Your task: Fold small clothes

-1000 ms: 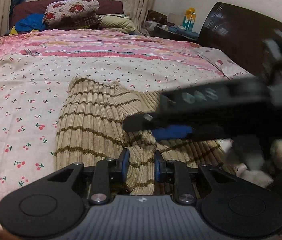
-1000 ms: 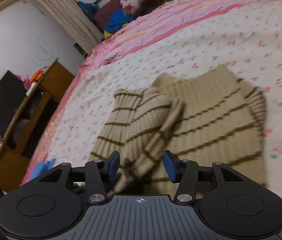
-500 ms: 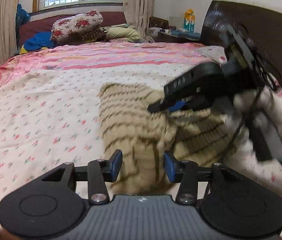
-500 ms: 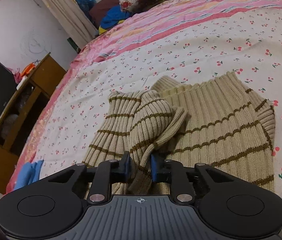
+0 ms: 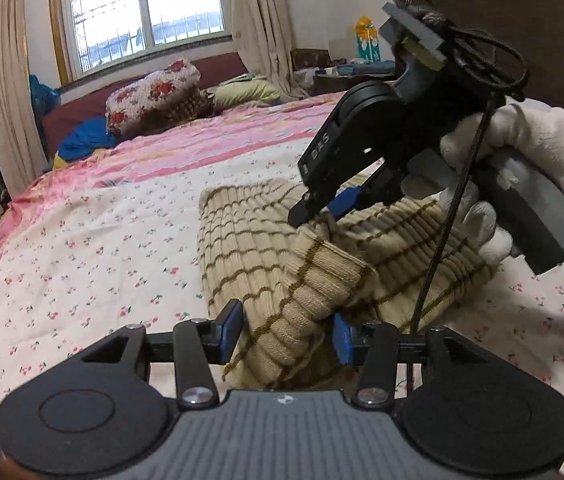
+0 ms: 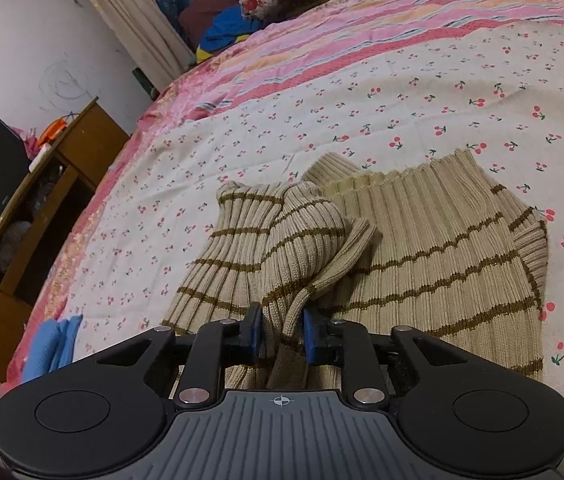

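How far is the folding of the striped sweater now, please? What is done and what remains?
Done: the striped sweater lies mostly flat on the cherry-print bedsheet, its far sleeve already tucked inward.
In hand: the right claw pinches the near sleeve, which is bunched over the body; its jaws have just been moving. The left claw stands open around the knit, not pressing.
Left: lay that sleeve flat, then fold the body.

Across most of both frames we see a cherry-print bedsheet (image 5: 94,264); above it, toward the top, a pink striped quilt (image 6: 362,44); at upper centre of the left view a floral pillow (image 5: 150,96) beside a blue cloth bundle (image 5: 82,142), with a window (image 5: 144,8) and curtains (image 5: 6,64) behind; at the left edge of the right view we see a wooden cabinet (image 6: 34,216); a blue cloth (image 6: 52,344) lies at lower left.
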{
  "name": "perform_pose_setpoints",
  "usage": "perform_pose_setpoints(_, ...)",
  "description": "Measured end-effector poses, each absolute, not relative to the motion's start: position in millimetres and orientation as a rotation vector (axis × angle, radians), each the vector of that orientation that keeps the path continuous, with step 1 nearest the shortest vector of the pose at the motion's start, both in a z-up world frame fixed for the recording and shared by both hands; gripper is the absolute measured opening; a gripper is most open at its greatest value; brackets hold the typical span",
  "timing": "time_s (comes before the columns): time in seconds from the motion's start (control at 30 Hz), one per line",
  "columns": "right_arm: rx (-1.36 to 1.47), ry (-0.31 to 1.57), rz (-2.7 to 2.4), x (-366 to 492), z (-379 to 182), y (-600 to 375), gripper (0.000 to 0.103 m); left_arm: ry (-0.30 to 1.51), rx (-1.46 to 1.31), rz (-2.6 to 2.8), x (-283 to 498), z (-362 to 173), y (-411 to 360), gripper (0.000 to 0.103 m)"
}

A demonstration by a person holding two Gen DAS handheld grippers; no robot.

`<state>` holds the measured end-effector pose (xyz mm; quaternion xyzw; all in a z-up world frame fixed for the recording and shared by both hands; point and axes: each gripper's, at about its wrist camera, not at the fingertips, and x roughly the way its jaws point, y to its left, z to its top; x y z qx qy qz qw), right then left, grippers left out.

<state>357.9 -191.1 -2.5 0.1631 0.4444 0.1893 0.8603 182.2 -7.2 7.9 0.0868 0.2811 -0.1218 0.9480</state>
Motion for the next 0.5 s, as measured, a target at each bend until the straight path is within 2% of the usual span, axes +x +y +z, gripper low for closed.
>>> perform_pose_setpoints(0.07,0.34,0.932,0.404,359,-3,-192,0.024,0.577,0.168,-0.249,184,8,-9,0.052)
perform_pose_setpoints(0.17,0.332,0.94,0.404,362,-5,-190,0.031,0.587,0.173,-0.233,191,8,-12,0.051)
perform_pose_setpoints(0.27,0.316,0.95,0.41,367,-7,-188,0.037,0.606,0.15,-0.23,197,9,-12,0.045)
perform_pose_setpoints(0.37,0.309,0.947,0.412,371,-9,-186,0.038,0.626,0.131,-0.23,201,9,-11,0.036)
perform_pose_setpoints(0.43,0.308,0.941,0.413,370,-9,-185,0.03,0.638,0.129,-0.229,201,9,-12,0.025)
perform_pose_setpoints(0.5,0.322,0.936,0.42,369,-9,-185,0.022,0.65,0.112,-0.232,202,10,-12,0.023)
